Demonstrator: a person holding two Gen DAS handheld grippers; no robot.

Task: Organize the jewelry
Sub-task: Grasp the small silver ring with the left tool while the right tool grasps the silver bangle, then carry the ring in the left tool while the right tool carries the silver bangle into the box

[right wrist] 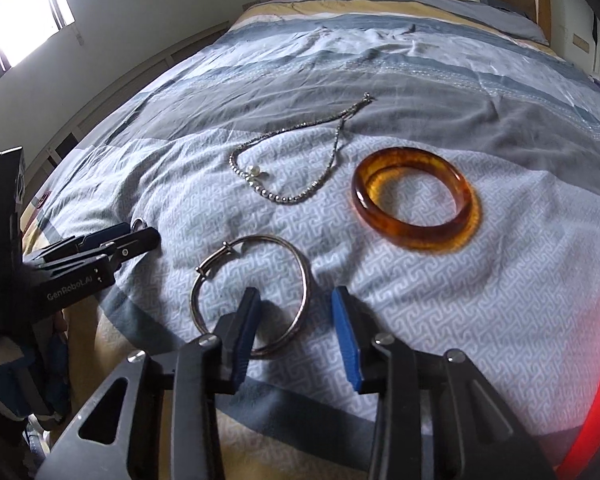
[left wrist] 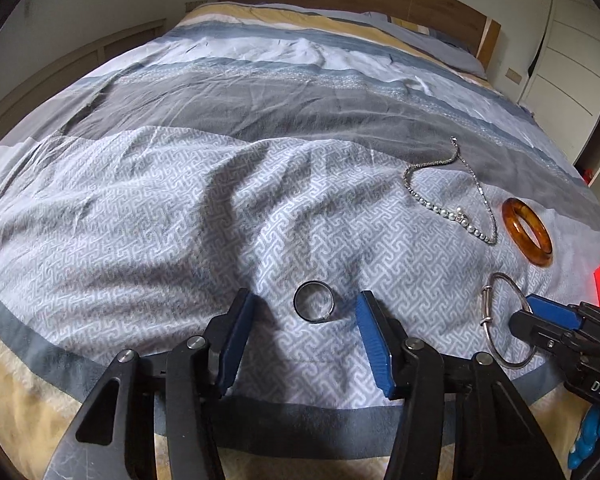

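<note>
On the bedspread (left wrist: 180,208), a small ring (left wrist: 313,302) is framed, untouched, by the half-open left gripper (left wrist: 306,320), while the silver bangle (right wrist: 252,296) is straddled by the narrower right gripper (right wrist: 296,316), so pickup is judged under way and closing is needed next.
</note>
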